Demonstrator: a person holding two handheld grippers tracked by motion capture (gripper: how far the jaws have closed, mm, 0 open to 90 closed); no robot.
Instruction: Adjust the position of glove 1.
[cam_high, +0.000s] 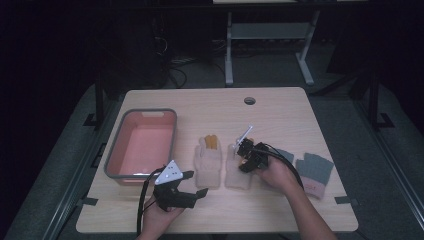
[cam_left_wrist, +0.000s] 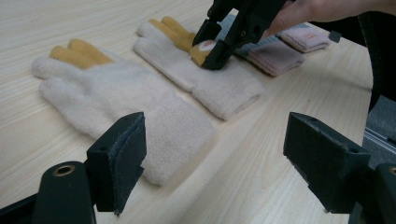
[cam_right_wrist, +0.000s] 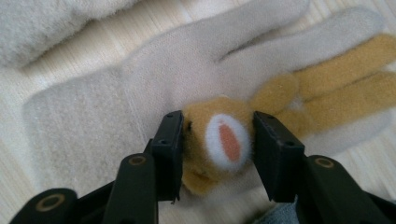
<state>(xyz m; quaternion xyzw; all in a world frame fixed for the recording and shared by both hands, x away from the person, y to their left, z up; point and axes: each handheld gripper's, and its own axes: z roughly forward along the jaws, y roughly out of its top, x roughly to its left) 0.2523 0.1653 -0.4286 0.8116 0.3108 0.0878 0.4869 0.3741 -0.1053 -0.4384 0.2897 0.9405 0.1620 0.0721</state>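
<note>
Two cream gloves with mustard fingertips lie flat mid-table: the left cream glove (cam_high: 209, 160) (cam_left_wrist: 116, 107) and the right cream glove (cam_high: 237, 172) (cam_left_wrist: 219, 84) (cam_right_wrist: 116, 102). A tan plush animal face (cam_right_wrist: 219, 140) with a white and pink snout sits on the right one. My right gripper (cam_high: 246, 152) (cam_left_wrist: 212, 44) (cam_right_wrist: 217, 126) points down onto that glove, its two pads pressing on either side of the face. My left gripper (cam_high: 197, 182) (cam_left_wrist: 217, 140) hovers near the table's front edge, open, aimed at the left glove's cuff with nothing between its jaws.
A pink tub (cam_high: 172, 135) with a grey rim stands at the left of the table. Two grey gloves with pink cuffs (cam_high: 314, 170) (cam_left_wrist: 275, 56) lie right of the cream pair. A cable hole (cam_high: 249, 100) is near the far edge.
</note>
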